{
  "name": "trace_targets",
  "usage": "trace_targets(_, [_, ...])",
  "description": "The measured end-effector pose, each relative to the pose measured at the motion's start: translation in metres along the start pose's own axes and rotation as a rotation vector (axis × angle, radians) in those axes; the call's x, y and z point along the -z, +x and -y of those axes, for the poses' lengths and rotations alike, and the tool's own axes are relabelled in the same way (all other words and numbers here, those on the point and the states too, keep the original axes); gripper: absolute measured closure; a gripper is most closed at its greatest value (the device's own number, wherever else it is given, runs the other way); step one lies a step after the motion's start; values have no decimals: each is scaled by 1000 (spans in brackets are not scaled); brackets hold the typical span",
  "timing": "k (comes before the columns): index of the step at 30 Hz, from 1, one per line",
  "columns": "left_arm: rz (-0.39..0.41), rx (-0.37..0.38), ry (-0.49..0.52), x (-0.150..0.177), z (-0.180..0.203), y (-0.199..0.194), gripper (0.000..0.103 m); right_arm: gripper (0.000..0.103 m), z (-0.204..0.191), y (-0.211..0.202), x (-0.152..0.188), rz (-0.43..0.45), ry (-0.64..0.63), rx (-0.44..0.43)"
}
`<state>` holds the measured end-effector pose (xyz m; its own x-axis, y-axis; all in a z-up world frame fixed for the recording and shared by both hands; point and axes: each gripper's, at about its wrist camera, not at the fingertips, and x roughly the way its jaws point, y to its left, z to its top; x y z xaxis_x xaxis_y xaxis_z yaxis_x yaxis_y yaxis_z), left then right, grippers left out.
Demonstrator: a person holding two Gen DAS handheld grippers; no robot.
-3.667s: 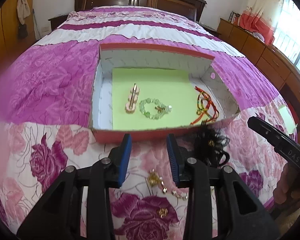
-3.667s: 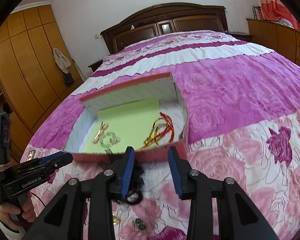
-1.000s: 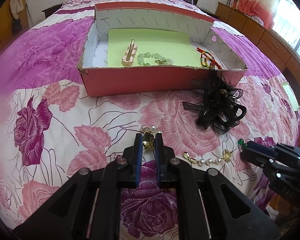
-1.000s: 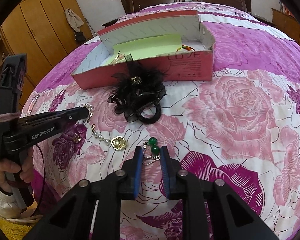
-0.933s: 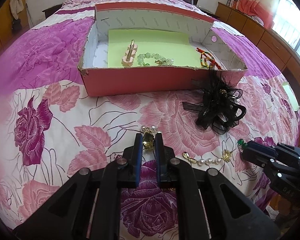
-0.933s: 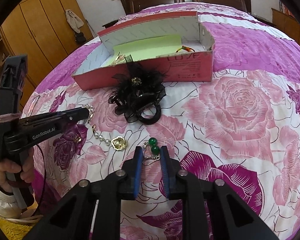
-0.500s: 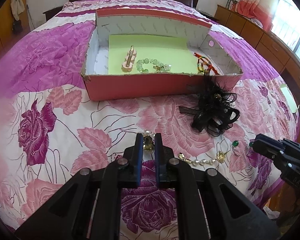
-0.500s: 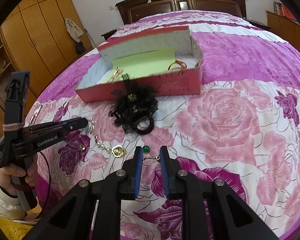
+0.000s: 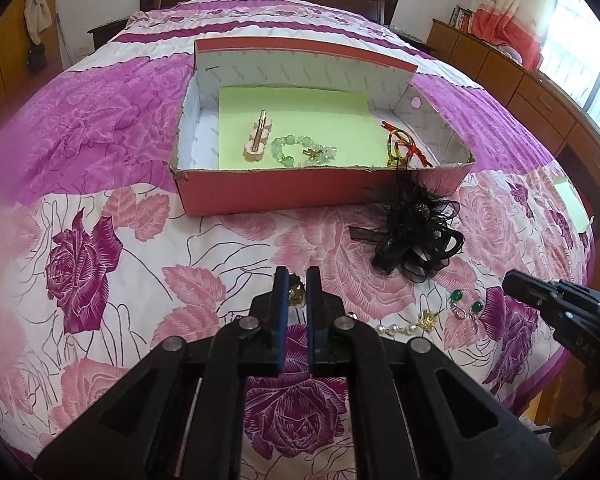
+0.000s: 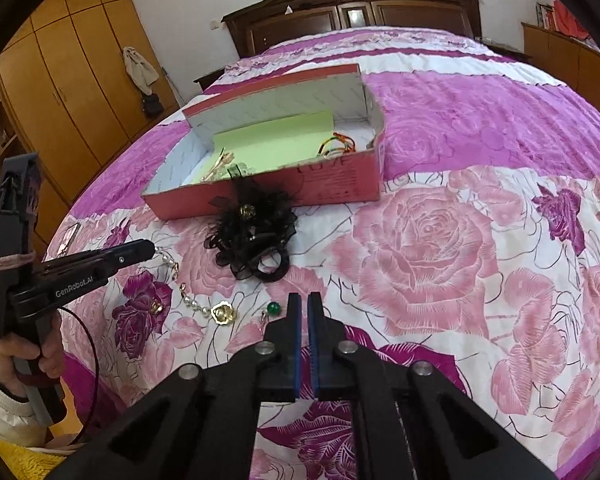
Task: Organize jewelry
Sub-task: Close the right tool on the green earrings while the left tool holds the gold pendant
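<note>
My left gripper is shut on the gold charm at one end of a pearl bracelet, whose chain trails right across the bedspread. The right wrist view shows that bracelet running from the left gripper to a gold flower. My right gripper is shut with nothing visible between its pads. The green earrings lie on the cover just left of its tips. The red box behind holds a hair clip, a green bead bracelet and a red-gold cord bracelet.
A black hair flower lies against the box's front right corner. A small gold piece sits on a purple rose. A person's hand holds the left tool at the bed's edge. Wardrobes stand left, a dresser right.
The right jaws closed and lifted back; the green earrings, earlier between its tips, now lie beside them. The left gripper stays shut on the gold charm, barely moved.
</note>
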<state>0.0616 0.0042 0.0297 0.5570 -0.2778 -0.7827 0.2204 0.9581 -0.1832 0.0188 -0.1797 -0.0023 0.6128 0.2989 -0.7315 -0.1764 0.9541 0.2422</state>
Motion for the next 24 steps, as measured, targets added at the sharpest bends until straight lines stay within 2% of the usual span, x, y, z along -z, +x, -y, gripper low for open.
trace_targets(3, [-1,1,0,0,0,0,103,96,-1,6,3,-35,1,-10])
trace_targets(5, [-2,0,2,1,1,0,103,91,-3,11,5,-53,-1,-15])
trace_targets(11, [-4,-2,-2,2,0,1,103,90,-7,29,12,-96,-16,12])
trace_targets(18, [-5,-1,2,2,0,0,103,91,-6,34,14,-91,-28,16])
trace_targets(24, [6,7,-12,-1,-3,-5,103,91,-6,21,9,-30,-25,-3])
